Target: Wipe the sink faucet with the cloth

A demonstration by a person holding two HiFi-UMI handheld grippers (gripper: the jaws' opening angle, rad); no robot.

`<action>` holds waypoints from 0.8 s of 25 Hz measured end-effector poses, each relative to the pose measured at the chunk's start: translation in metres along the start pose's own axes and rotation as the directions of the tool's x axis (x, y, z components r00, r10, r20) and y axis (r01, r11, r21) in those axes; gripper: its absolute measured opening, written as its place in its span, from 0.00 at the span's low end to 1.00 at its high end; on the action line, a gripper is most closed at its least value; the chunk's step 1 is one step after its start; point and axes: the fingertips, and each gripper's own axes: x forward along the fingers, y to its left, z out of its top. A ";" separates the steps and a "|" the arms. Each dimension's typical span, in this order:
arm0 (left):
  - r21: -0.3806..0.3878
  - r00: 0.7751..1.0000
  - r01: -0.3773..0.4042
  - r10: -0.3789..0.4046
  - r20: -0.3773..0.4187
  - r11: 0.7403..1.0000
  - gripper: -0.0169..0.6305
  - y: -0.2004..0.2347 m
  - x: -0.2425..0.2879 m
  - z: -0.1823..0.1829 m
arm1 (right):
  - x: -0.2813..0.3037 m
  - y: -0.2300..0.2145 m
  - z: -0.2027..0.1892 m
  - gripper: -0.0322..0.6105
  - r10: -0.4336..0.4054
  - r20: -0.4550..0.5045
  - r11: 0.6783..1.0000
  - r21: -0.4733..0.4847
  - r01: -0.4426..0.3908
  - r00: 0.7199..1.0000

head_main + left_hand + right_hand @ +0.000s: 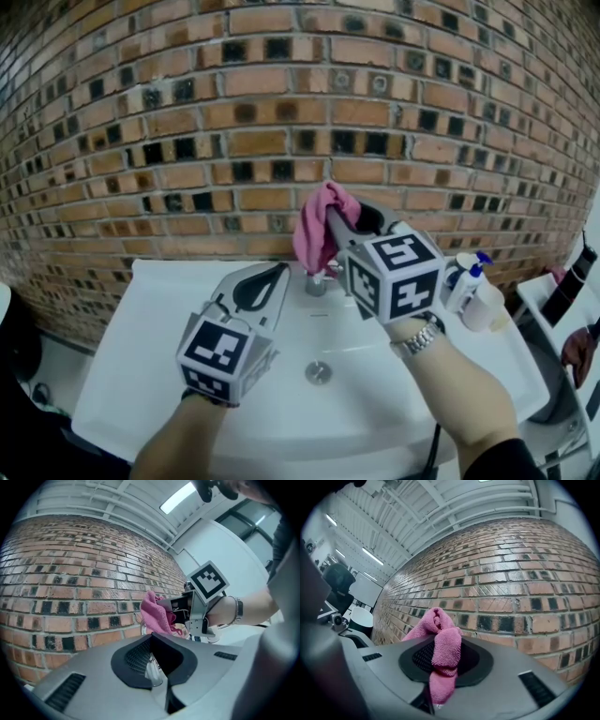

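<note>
My right tool (339, 223) is pinching the pink cloth (317, 230). The cloth hangs just above the faucet (316, 282), at the far side of the sink (141, 366). My right arm (459, 394) reaches in from the near right and holds the tool up, about level, pointing at the brick wall (234, 112). My left tool (279, 272) is pressed together, lower, just left of the faucet. Bottles (466, 286) stand on the sink's right edge.
</note>
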 end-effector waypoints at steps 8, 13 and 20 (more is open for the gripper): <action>0.013 1.000 0.005 -0.005 0.000 1.000 0.03 0.004 0.000 -0.002 | 0.013 -0.014 -0.003 0.17 -0.019 -0.011 1.000 0.016 0.019 1.000; -0.013 1.000 -0.005 0.005 -0.010 1.000 0.03 0.003 -0.001 -0.004 | 0.023 -0.025 -0.009 0.17 -0.033 -0.022 0.999 0.032 0.033 0.999; 0.019 1.000 0.006 -0.006 -0.016 1.000 0.03 0.005 0.001 -0.010 | 0.037 -0.041 -0.026 0.17 -0.057 -0.065 0.996 0.060 0.061 0.996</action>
